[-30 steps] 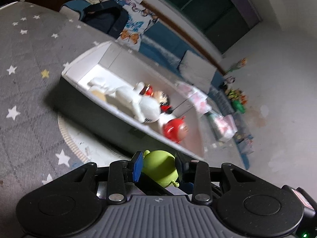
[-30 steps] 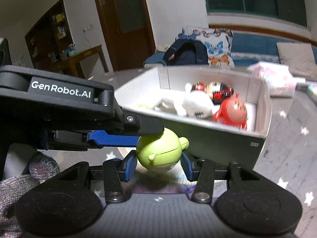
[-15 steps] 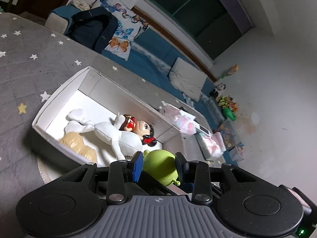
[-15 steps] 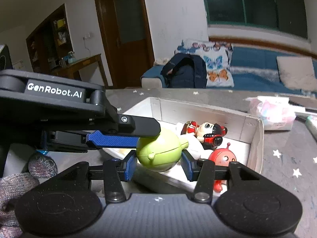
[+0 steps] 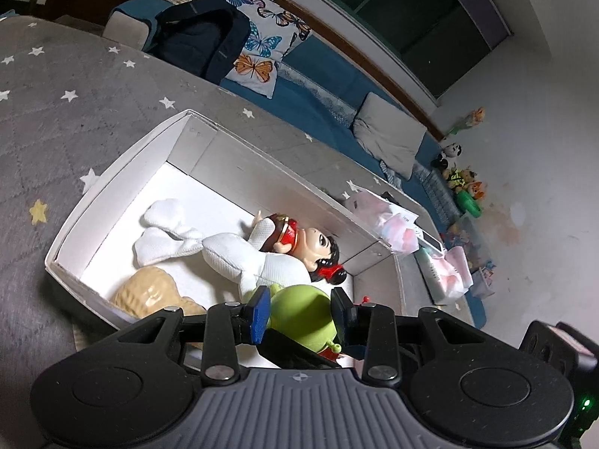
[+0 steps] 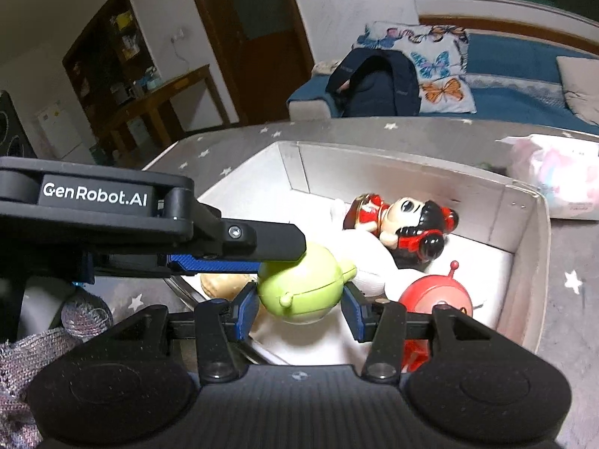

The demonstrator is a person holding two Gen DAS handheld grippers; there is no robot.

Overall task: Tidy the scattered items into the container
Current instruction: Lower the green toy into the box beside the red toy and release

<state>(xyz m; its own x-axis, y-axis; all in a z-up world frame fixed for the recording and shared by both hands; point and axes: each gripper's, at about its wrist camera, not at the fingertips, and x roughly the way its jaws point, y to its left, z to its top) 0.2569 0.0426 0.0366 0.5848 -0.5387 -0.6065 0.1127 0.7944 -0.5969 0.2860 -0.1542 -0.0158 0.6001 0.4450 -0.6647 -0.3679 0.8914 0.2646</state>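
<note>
A round green toy (image 5: 303, 318) hangs over the near end of the white box (image 5: 123, 161), gripped from two sides. My left gripper (image 5: 301, 307) is shut on it, blue pads against its flanks. My right gripper (image 6: 299, 299) is also shut on the green toy (image 6: 303, 288). In the right wrist view the left gripper's finger (image 6: 269, 241) reaches in from the left and lies over the toy's top. Inside the box (image 6: 539, 232) lie a white plush (image 5: 232, 250), a red and black doll (image 6: 404, 220), a tan figure (image 5: 146, 295) and a red round toy (image 6: 438, 295).
The box stands on a grey star-patterned cover (image 5: 75, 93). A pink packet (image 6: 554, 183) lies just past the box's far right corner. A dark backpack (image 5: 202, 37) and a butterfly pillow (image 5: 258, 45) sit on the blue sofa behind. A knitted sleeve (image 6: 22, 355) shows at lower left.
Both grippers carried the green toy forward together, from in front of the box's near wall to above its inside. The grip on the toy looks unchanged.
</note>
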